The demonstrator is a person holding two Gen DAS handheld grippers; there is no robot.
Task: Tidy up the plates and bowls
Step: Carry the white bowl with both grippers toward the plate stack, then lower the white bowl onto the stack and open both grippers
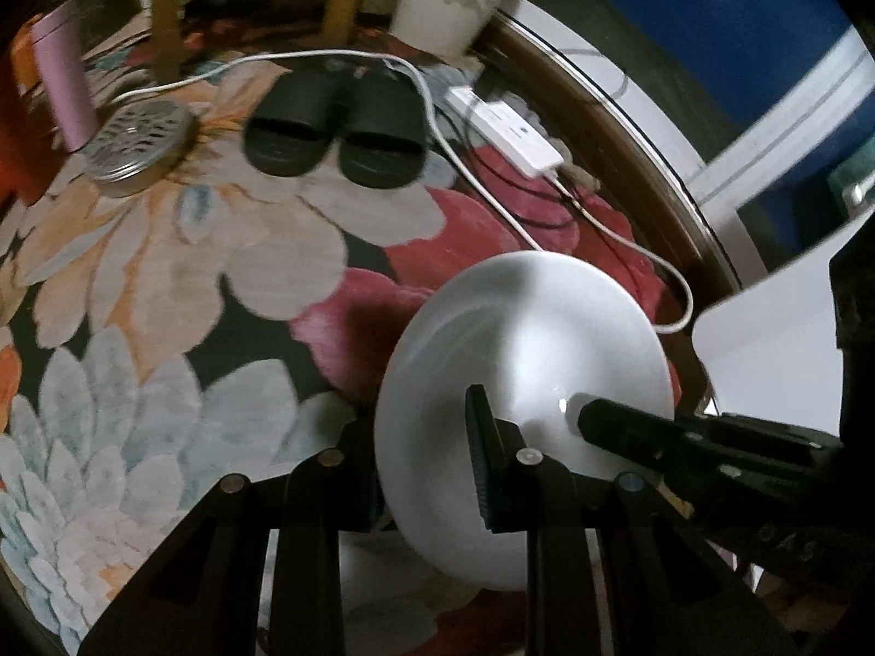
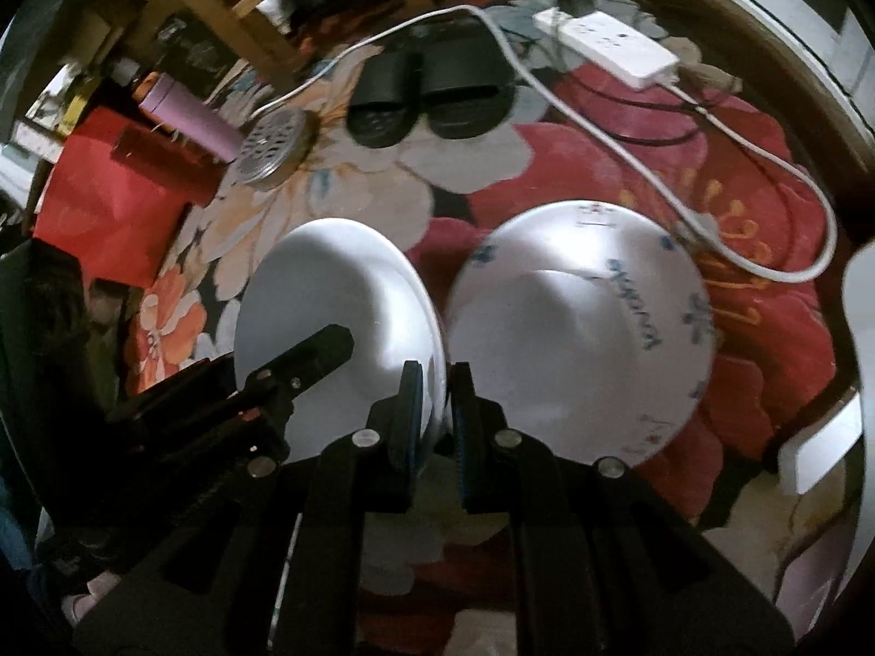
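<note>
Over on the far left of the right wrist view sit a red bag [image 2: 109, 208], a pink bottle [image 2: 186, 115] lying on its side and a perforated metal lid [image 2: 270, 147], all down on the flowery rug [image 2: 601, 175].

Next comes the left gripper [image 1: 424, 437]. Its fingers are nearly closed and pinch the left rim of the plain white plate [image 2: 339, 284], one finger on the face and the other hidden behind it. The plate is tilted and held in the air above the rug.

The right gripper [image 2: 437, 410] is clamped tight on a thin rim just where the plate meets the blue-patterned bowl [image 2: 574, 339]. It looks like the plate's right rim, but I can't be sure. The bowl sits right against that side.

My take on this step: move both hands together at the same tilt. A thin glazed rim in a pinch grip could slip or twist.

For room, the rug in the middle by the black slippers [image 2: 432, 93] is open. To the right, the white cable [image 2: 601, 126] loops just past the bowl and runs up to the power strip [image 2: 607, 49], so I'd keep clear of that side.
</note>
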